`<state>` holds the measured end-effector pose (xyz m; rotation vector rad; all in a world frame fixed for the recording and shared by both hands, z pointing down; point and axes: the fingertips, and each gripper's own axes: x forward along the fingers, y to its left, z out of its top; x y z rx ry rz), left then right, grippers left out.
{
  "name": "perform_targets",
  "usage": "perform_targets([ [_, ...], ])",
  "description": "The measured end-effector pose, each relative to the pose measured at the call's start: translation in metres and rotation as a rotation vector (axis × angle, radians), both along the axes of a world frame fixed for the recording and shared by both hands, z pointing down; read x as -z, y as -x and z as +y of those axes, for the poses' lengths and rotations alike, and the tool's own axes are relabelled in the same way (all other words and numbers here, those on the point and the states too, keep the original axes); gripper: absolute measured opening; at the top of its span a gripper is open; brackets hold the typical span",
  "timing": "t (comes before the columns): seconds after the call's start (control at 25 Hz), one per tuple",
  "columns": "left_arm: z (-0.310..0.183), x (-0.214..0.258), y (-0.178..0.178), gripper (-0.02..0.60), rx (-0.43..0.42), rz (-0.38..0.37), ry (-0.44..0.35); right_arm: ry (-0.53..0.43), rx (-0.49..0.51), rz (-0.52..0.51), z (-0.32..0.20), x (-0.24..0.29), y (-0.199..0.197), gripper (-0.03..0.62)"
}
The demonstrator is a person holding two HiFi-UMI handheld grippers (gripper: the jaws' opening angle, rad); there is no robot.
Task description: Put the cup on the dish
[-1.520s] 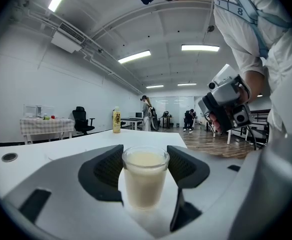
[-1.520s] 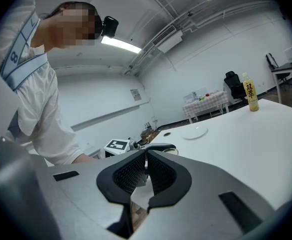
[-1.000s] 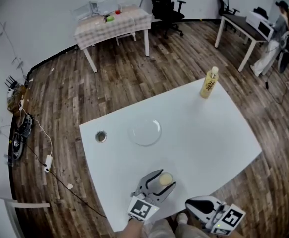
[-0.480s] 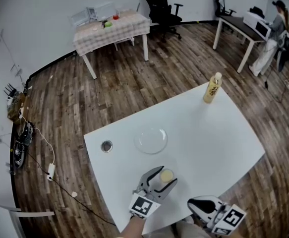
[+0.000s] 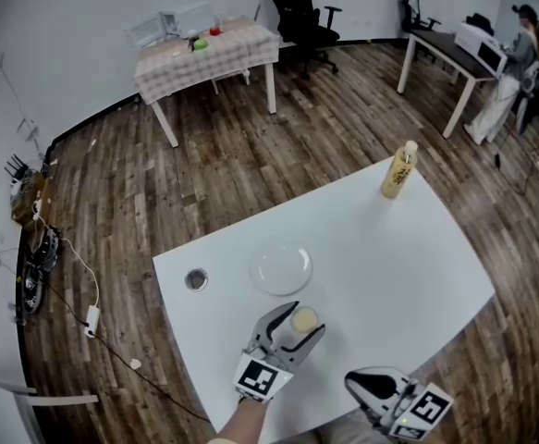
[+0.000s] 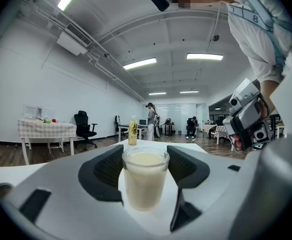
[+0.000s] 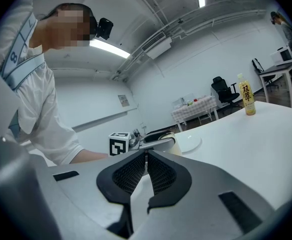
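While our left gripper [image 5: 303, 321] clasps the cup [image 6: 145, 179], the dish [image 5: 281, 271] lies just ahead.
Left jaws stand wide, pads pressed on the glass cup's sides, over the table [image 5: 389, 266] near the dish; our right gripper [image 7: 147, 156] is closed, empty. We judge the cup slick, brittle and nearly full: grip mid-wall, keep it upright, lower gently.

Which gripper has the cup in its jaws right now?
The left gripper: its jaws are closed on the cup of pale-yellow liquid, short of the dish. The right gripper has its jaws together with nothing between them.
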<state>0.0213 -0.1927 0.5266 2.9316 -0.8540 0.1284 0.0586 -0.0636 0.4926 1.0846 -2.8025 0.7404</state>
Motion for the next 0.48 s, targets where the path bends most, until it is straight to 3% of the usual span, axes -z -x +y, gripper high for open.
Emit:
perform_targets([
  [0.48, -0.050, 0.002, 0.003, 0.270, 0.072, 0.001, -0.009, -0.008, 0.048, 0.026, -0.055, -0.010, -0.015, 0.034],
])
